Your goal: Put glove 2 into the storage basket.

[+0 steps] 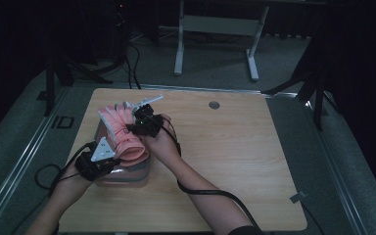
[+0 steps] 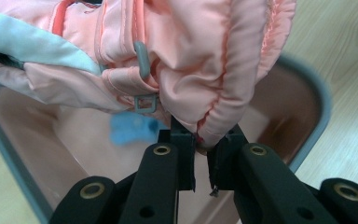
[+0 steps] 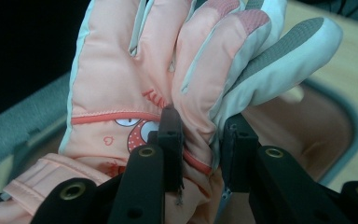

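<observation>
While I hold the pink glove point(image 1: 125, 133) over the clear bin point(image 1: 142, 177), my left gripper point(image 2: 200, 140) clamps its cuff and my right gripper point(image 3: 198, 135) pinches the palm; next I judge lowering it inside, then releasing.

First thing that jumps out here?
A pink glove, held up by both grippers over a clear bin at the table's left side. The left gripper pinches its gathered cuff; the right gripper clamps the palm just below the grey-tipped fingers.
</observation>
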The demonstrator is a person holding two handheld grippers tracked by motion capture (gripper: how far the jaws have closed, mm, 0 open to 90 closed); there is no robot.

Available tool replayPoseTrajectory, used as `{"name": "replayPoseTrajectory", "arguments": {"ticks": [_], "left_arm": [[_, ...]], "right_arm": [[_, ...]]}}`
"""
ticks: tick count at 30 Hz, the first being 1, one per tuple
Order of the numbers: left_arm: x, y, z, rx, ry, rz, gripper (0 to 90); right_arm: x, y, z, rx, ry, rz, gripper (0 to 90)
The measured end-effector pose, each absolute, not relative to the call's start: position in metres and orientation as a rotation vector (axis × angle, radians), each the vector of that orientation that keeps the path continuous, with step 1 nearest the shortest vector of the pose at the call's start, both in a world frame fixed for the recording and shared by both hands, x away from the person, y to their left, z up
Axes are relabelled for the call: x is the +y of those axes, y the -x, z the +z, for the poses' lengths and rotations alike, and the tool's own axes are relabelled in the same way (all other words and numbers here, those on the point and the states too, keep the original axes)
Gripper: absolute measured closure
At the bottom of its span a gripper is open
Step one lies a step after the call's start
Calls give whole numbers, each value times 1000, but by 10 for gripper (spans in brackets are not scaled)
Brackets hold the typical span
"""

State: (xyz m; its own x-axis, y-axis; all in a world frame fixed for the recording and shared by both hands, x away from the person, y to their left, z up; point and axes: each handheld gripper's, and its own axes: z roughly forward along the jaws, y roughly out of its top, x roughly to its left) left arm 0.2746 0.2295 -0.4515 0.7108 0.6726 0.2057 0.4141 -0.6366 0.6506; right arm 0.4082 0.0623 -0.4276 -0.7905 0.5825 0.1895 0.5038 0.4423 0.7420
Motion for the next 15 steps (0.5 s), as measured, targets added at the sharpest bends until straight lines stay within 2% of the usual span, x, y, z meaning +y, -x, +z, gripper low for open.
{"name": "replayPoseTrajectory", "arguments": {"ticks": [6,11,15], "left_arm": [[235,-281,-470,881,-2333,529,823],[233,-287,-478,914,-2348,474,807],[229,-289,-479,927,-2352,482,725]], "right_arm": [[71,-412,-463,2629,-1035,1187,725],[70,-417,-472,2635,-1092,1192,723],[71,-423,-475,2644,-1107,1183,711]]}}
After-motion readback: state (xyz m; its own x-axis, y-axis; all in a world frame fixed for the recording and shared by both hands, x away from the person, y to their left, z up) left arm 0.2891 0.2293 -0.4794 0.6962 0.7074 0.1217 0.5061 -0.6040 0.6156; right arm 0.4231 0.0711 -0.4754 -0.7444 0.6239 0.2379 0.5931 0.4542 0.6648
